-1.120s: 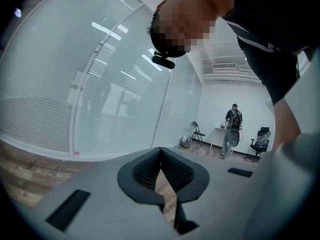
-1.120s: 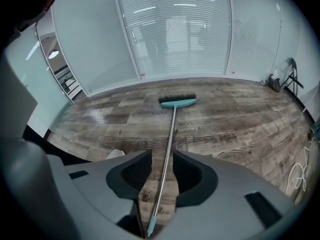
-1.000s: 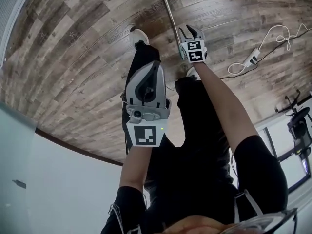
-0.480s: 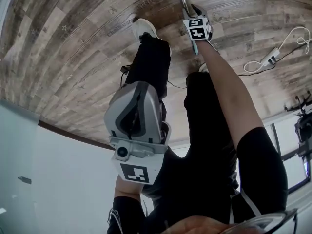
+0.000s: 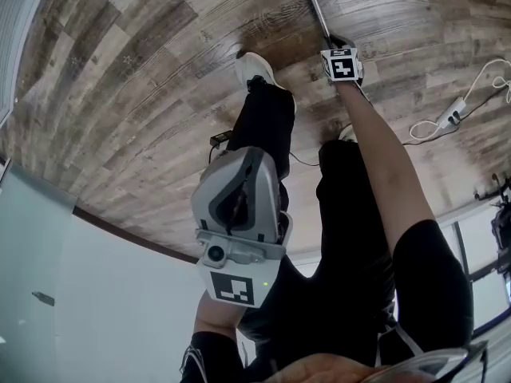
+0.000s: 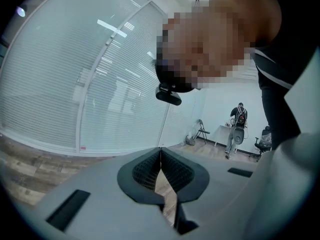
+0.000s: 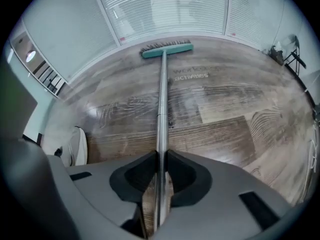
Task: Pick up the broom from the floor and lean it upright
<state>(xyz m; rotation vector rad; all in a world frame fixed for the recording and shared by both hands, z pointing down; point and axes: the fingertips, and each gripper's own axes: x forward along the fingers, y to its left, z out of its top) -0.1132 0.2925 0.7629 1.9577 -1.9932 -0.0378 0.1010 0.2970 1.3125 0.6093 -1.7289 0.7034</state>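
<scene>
The broom lies flat on the wooden floor, its teal head [image 7: 166,49] far from me and its silver handle [image 7: 161,104] running straight back to my right gripper [image 7: 160,159]. That gripper points steeply down; its jaws have just been closing and both pads now press on the handle. In the head view the right gripper [image 5: 336,43] sits low at the floor on the handle [image 5: 314,3], beside a white shoe. My left gripper [image 5: 246,166] hangs close under the camera, and in the left gripper view it [image 6: 160,156] is shut with nothing in it.
A white power strip with a looped cable [image 5: 451,118] lies on the floor to the right. The person's white shoes [image 5: 255,69] stand next to the handle. A glass wall with blinds [image 7: 165,4] runs behind the broom head. Far off stand a person [image 6: 239,124] and a folding chair [image 6: 201,131].
The right gripper has sunk to the floor and its jaws have closed onto the broom handle. The left gripper has dropped lower in the head view, nearer the camera.
</scene>
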